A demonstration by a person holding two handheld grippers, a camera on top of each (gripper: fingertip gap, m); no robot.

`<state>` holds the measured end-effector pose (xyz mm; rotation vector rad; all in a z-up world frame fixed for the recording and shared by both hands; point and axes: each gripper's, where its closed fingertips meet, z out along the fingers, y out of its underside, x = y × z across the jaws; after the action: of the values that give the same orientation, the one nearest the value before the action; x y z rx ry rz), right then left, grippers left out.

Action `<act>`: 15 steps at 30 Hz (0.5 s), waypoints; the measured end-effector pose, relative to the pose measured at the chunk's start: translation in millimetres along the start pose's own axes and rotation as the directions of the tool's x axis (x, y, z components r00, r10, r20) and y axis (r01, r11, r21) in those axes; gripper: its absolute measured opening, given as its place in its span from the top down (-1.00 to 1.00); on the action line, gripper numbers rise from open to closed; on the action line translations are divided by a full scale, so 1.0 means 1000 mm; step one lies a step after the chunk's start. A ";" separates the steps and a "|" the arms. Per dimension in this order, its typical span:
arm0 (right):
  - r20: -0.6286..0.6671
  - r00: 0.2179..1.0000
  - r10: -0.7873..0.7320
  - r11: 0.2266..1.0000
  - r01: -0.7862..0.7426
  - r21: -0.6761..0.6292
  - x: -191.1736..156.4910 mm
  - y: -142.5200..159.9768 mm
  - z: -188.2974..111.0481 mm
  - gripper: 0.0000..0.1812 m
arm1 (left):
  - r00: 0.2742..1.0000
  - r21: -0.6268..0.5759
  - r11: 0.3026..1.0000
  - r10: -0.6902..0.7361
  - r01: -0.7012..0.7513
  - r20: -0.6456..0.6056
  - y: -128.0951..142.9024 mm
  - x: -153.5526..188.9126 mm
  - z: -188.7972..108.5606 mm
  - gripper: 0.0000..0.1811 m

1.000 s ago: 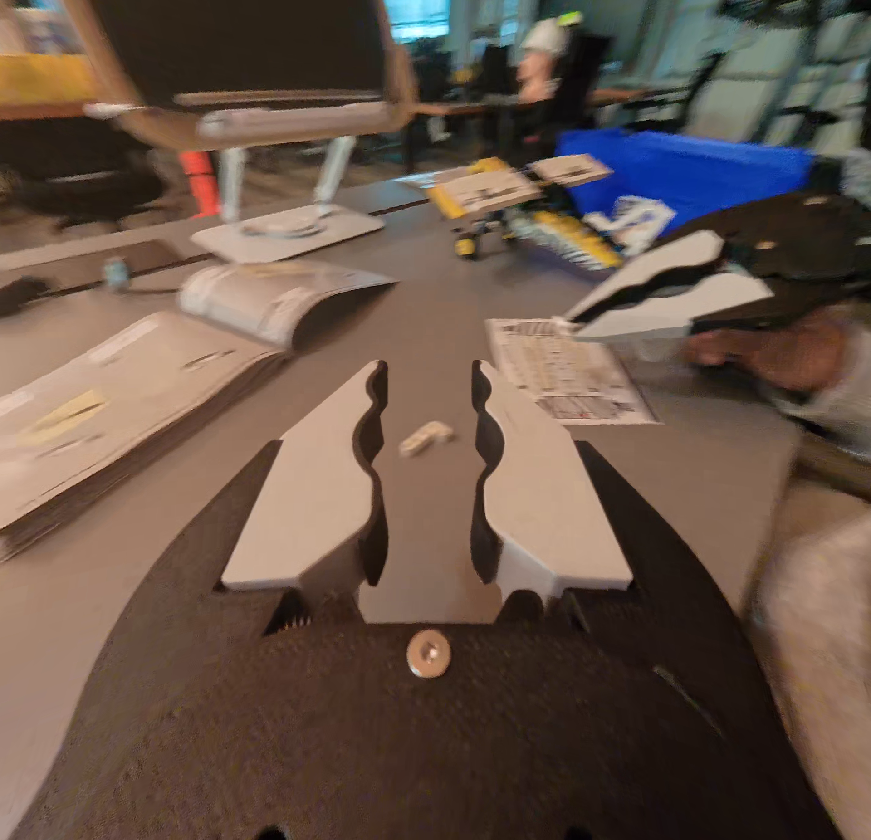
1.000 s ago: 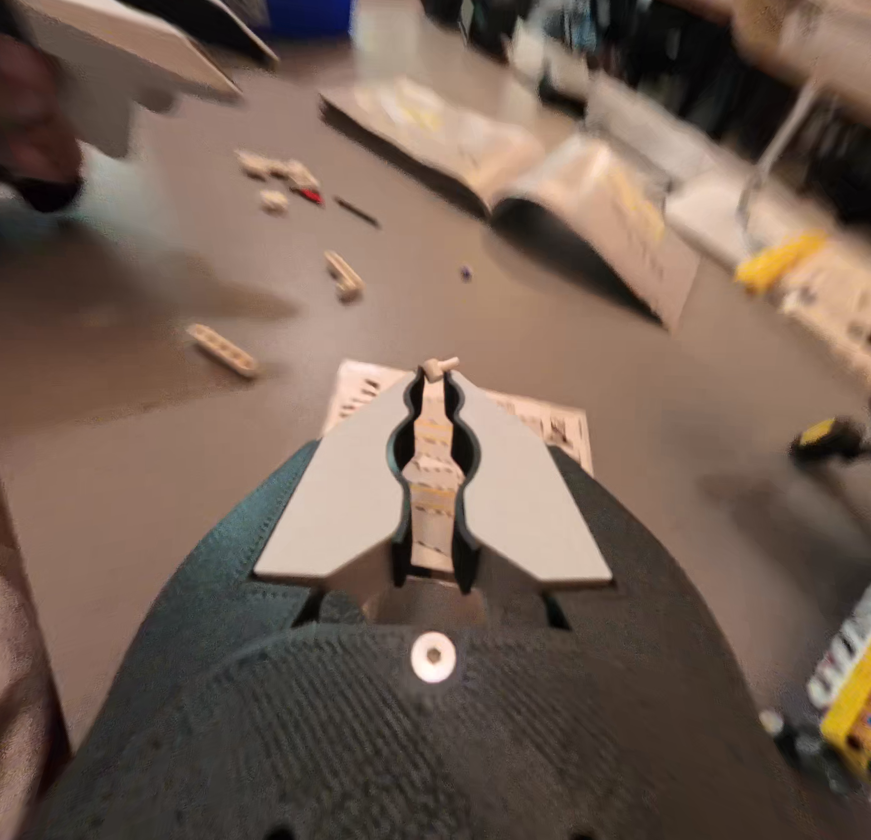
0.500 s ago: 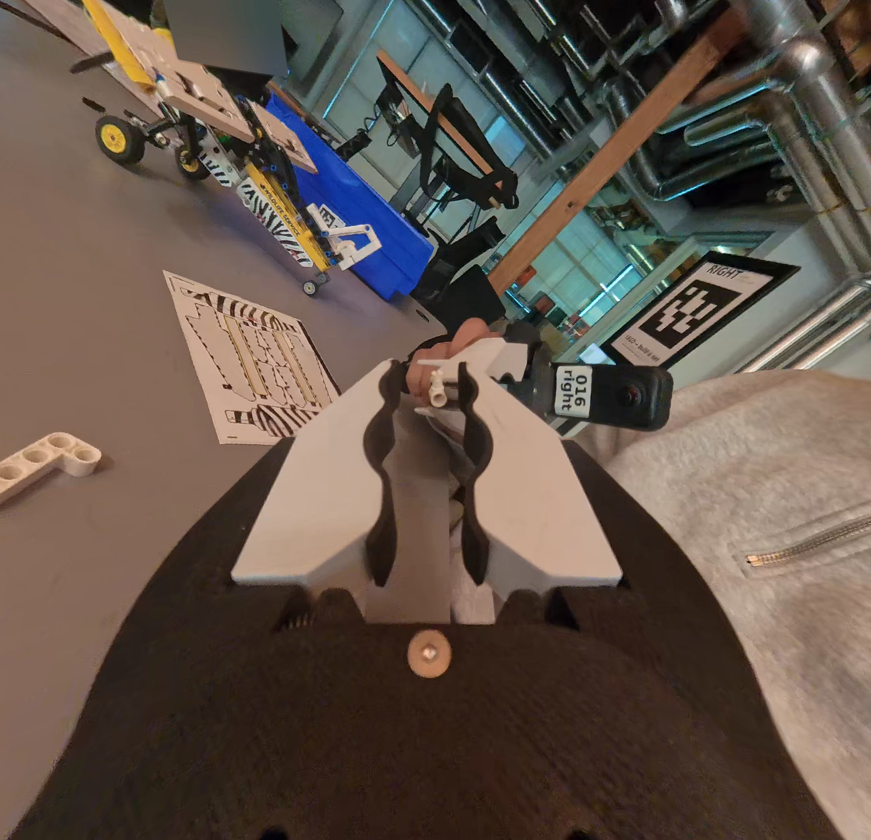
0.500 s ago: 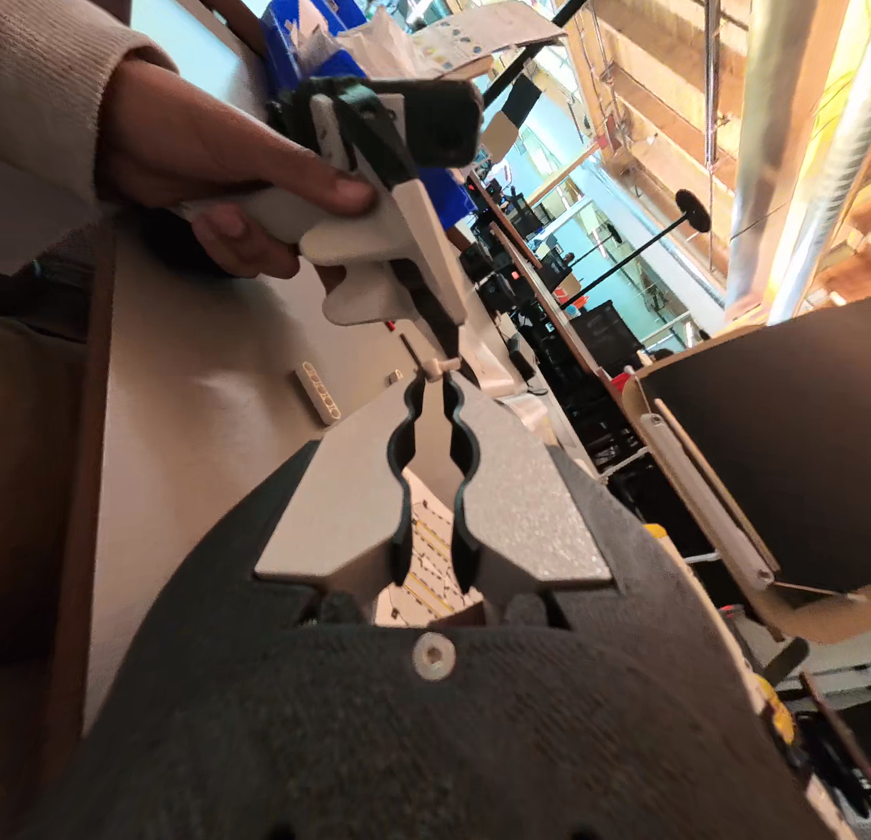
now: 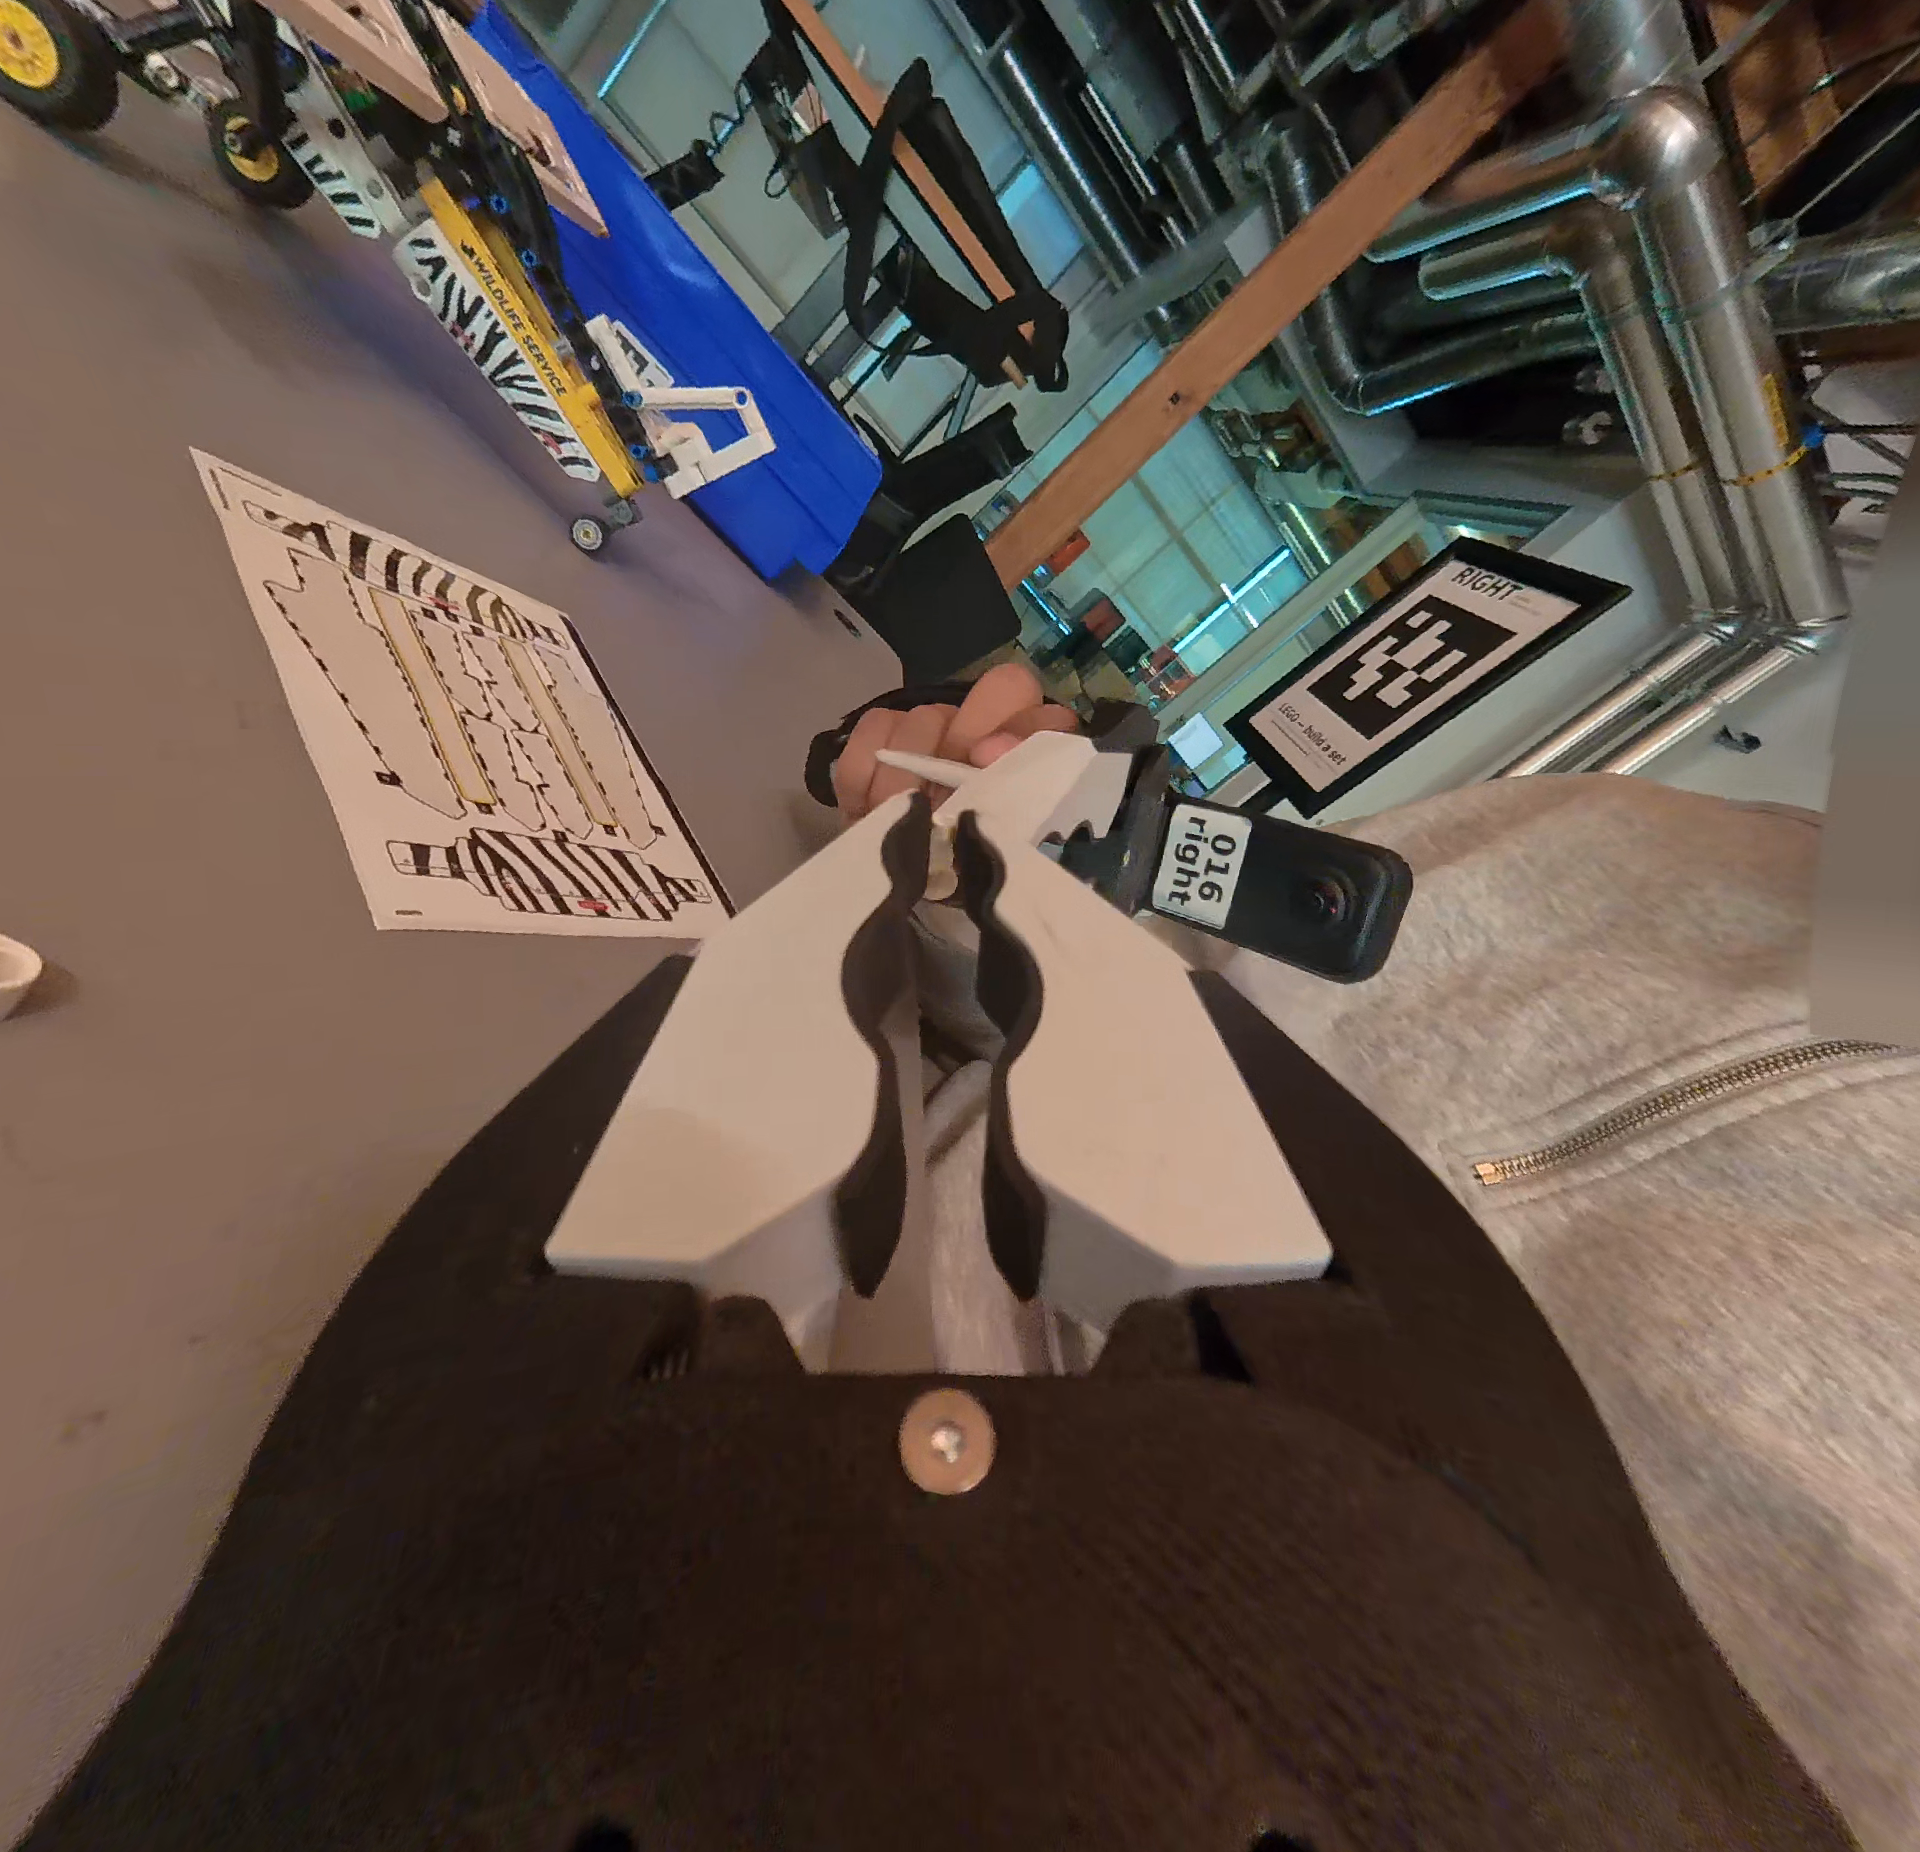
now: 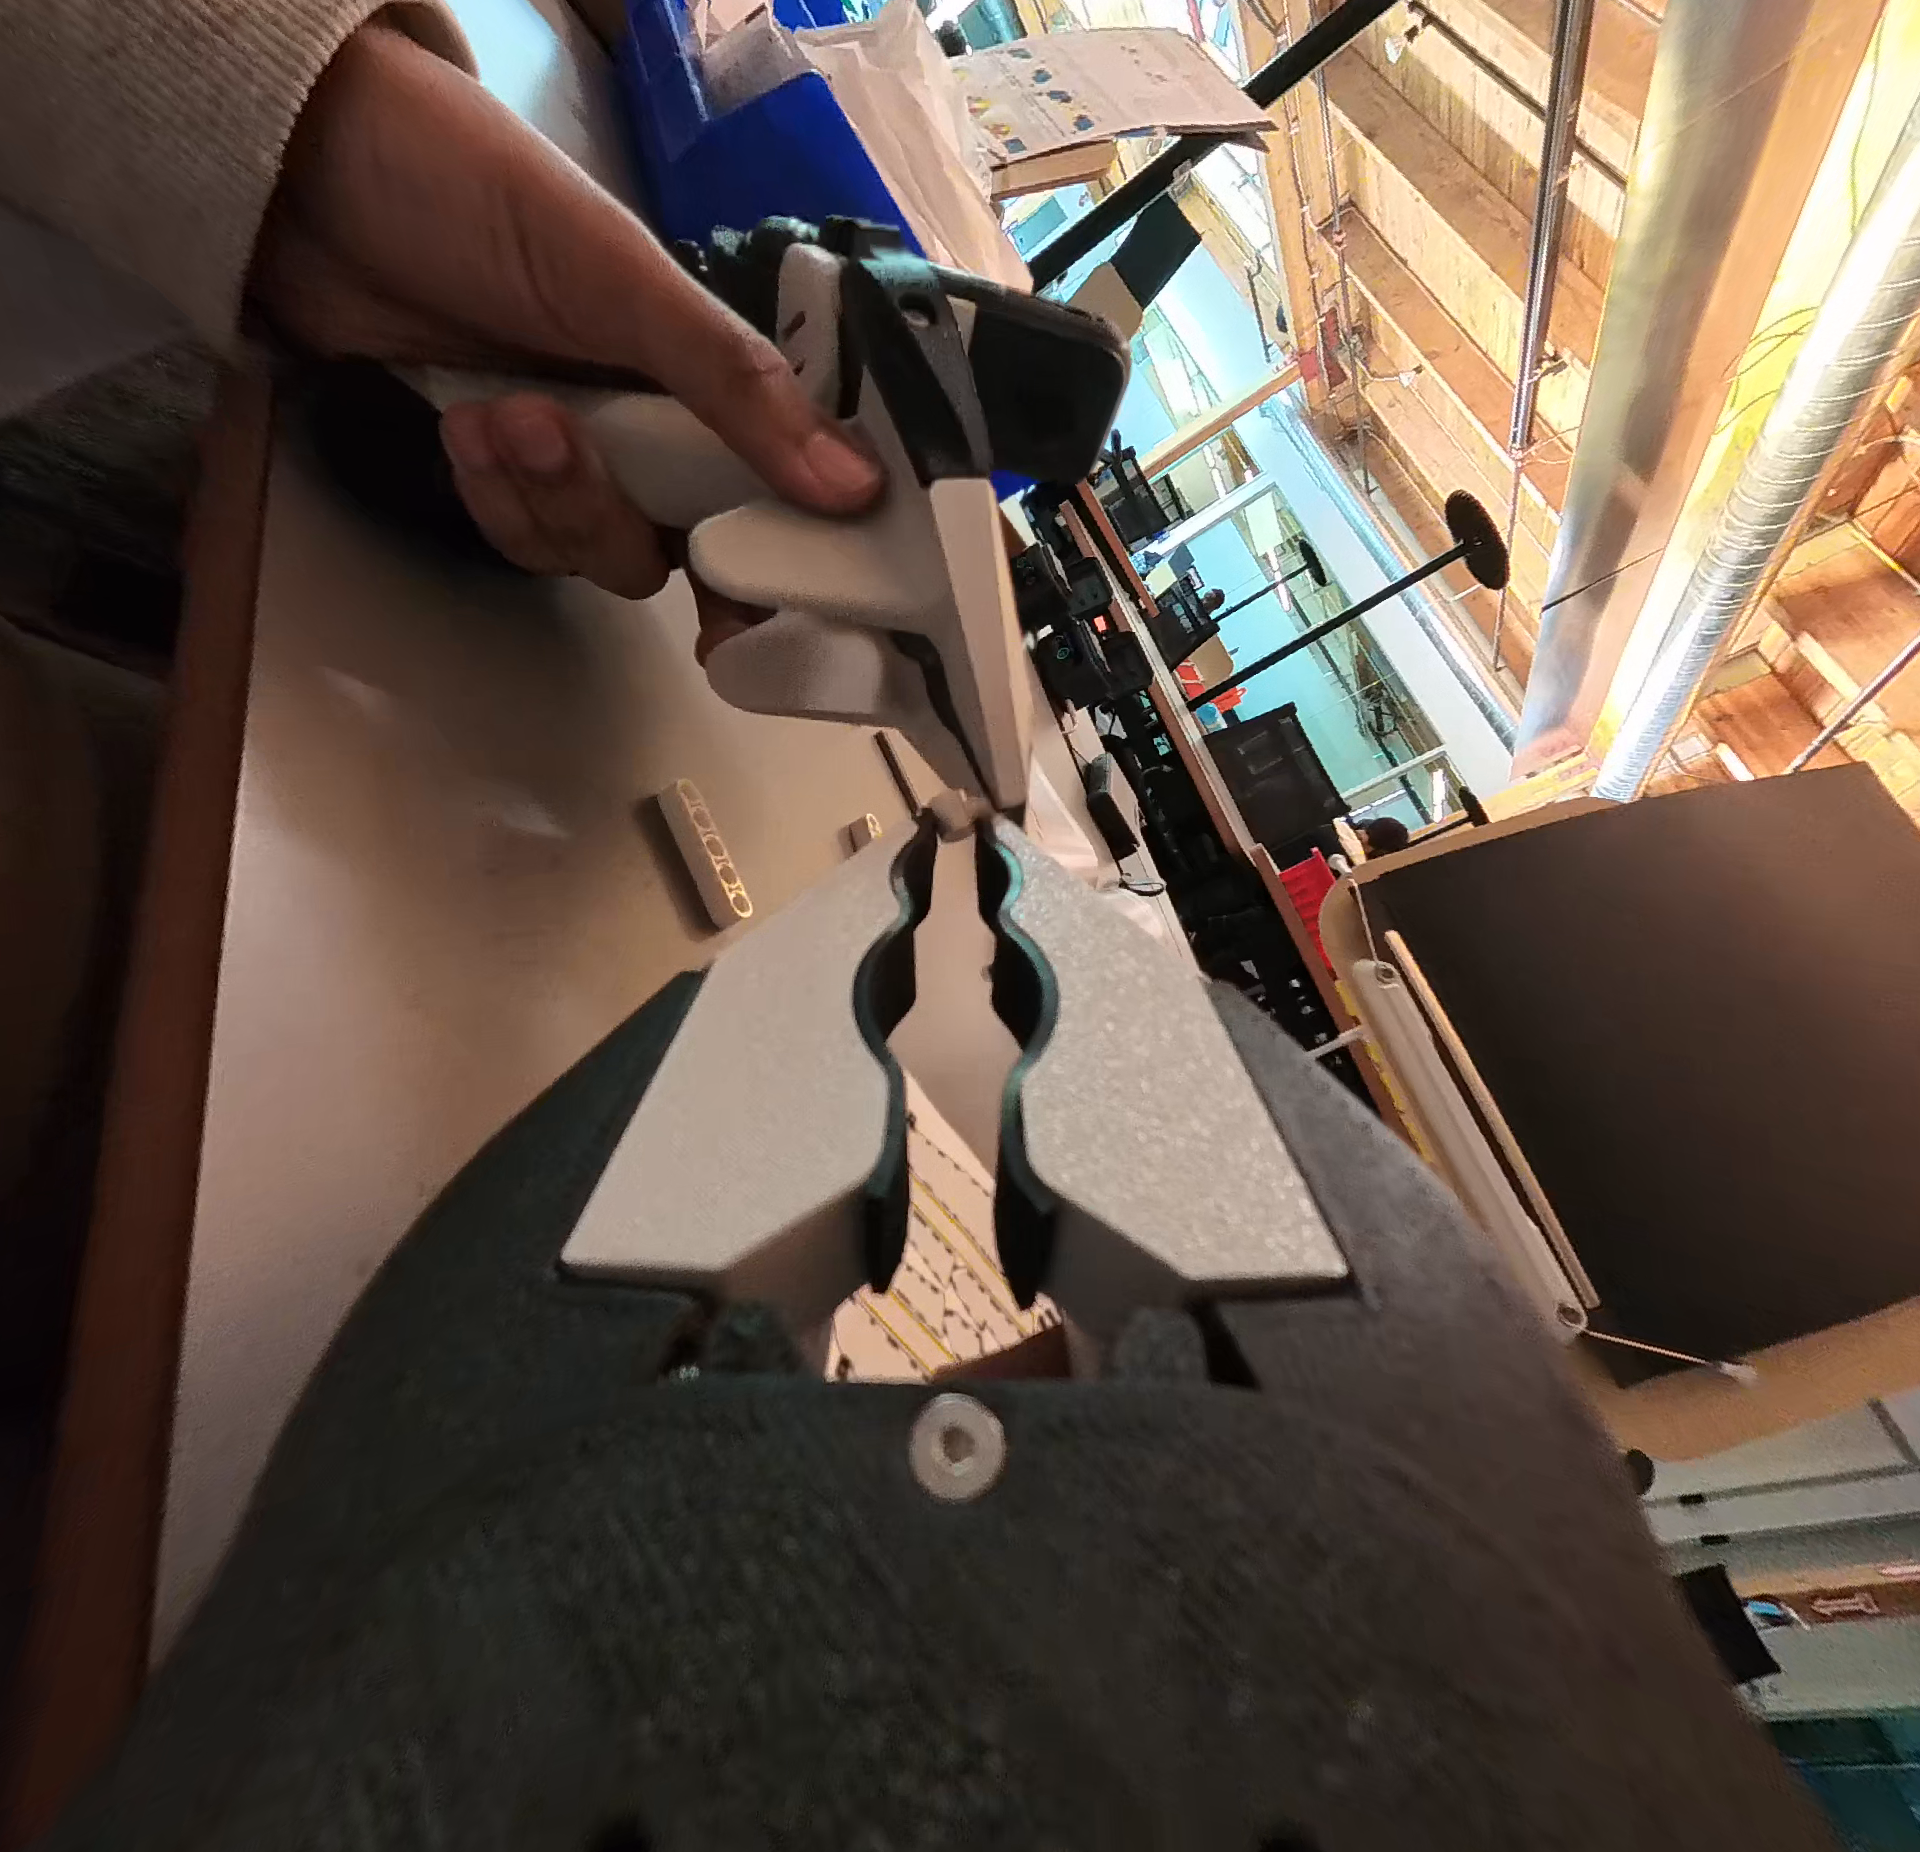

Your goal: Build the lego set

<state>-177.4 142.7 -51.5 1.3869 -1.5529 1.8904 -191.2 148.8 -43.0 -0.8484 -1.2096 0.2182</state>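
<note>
A small pale lego piece point(image 6: 957, 813) is pinched at the meeting tips of the nearly closed right gripper point(image 6: 957, 823) and left gripper point(image 5: 938, 828) above the worktop point(image 5: 156, 1075), with the sticker sheet point(image 5: 457, 701) fully seen only from the left wrist, a tan beam point(image 6: 710, 860) only from the right.

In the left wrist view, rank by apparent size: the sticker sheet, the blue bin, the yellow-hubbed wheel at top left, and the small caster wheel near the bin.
1. sticker sheet and blue bin: similar; the bin is farther and partly hidden, so unranked.
2. yellow-hubbed wheel.
3. small caster wheel.
</note>
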 end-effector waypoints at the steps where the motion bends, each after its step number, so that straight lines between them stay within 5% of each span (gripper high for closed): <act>1: 0.000 1.000 0.000 1.000 0.000 0.000 0.000 0.000 0.000 0.93 | 1.000 0.002 1.000 0.001 -0.001 0.003 0.000 0.000 0.000 0.96; 15: -0.240 0.951 -0.195 0.979 0.204 0.014 0.017 -0.009 -0.007 0.81 | 0.998 0.096 0.994 -0.062 0.060 0.018 -0.012 -0.008 -0.008 0.95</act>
<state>-181.8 147.3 -32.2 1.2291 -1.2211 1.8907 -190.6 132.7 -41.3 -0.7273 -1.2332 0.2342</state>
